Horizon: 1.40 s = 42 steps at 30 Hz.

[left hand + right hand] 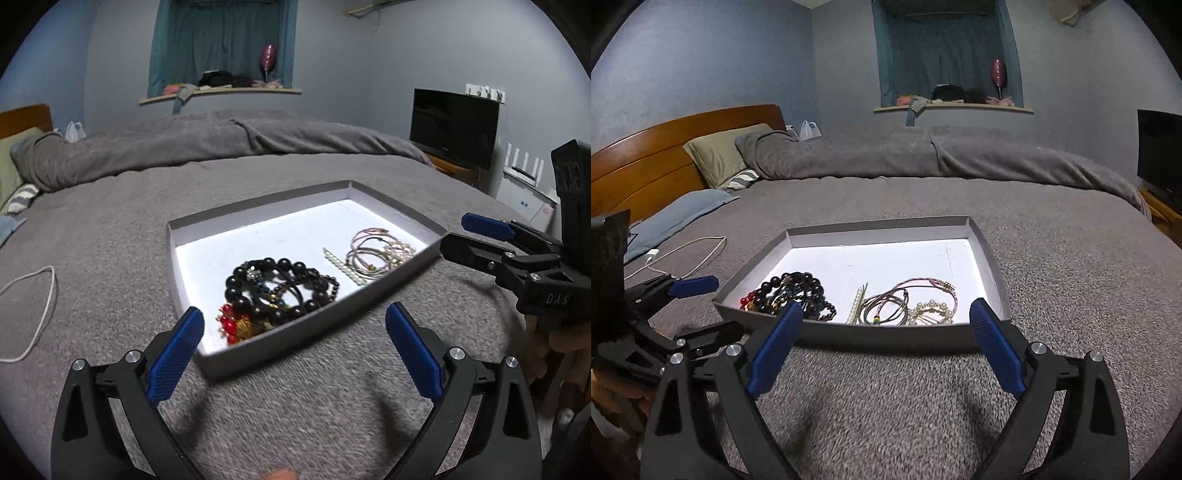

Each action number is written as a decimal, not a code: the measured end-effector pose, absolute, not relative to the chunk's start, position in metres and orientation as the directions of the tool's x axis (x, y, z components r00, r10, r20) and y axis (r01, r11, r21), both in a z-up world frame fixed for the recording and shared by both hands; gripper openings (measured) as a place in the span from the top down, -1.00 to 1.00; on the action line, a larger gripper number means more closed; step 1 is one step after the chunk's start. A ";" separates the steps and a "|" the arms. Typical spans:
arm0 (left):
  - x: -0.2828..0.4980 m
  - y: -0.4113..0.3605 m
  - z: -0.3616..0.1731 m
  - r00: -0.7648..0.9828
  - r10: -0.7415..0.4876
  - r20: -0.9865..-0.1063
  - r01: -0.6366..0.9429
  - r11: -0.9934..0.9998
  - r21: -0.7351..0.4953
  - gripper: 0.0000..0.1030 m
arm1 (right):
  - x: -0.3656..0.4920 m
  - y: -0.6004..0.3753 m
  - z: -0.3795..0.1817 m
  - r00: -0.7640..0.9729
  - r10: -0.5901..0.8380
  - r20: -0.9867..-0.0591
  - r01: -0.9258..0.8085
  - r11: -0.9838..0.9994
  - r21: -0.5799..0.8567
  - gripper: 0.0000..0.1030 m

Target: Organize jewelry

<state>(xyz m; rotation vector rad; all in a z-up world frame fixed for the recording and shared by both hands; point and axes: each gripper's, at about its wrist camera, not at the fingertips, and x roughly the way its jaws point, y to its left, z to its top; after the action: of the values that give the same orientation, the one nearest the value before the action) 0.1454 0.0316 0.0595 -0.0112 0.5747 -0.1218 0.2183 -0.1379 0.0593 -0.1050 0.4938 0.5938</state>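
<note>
A tray (991, 266) lies on the bed (1071, 266), bracelets (798, 295) inside (near edge), cable (701, 254) to its left.

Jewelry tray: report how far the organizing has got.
Done: dark beaded bracelets lie piled at one end of the tray, thin bangles, a pearl clip and a pearl bracelet at the other. In hand: nothing; left claw and right claw are open, empty, outside the tray. Left: no loose jewelry shows on the bed.

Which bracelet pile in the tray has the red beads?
The dark beaded bracelet pile, at the tray's left end nearest the left gripper; the thin bangles show no red beads.
</note>
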 end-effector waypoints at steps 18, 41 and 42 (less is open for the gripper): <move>0.108 0.024 0.057 0.895 -0.067 -0.441 0.044 0.997 -0.063 -0.90 | 0.178 -0.159 0.057 0.754 0.543 -0.370 -0.566 0.823 0.053 -0.89; 0.109 0.025 0.054 0.889 -0.049 -0.455 0.031 0.998 -0.048 -0.90 | 0.175 -0.155 0.056 0.747 0.545 -0.380 -0.575 0.817 0.042 -0.89; 0.110 0.025 0.054 0.889 -0.048 -0.455 0.030 0.998 -0.048 -0.90 | 0.175 -0.156 0.056 0.748 0.545 -0.380 -0.574 0.818 0.042 -0.89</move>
<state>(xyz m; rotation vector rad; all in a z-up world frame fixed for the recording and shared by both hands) 0.1097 0.0249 0.0542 -0.0398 0.4740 -0.0407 0.1746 -0.1555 0.0558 -0.0788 0.3904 0.6127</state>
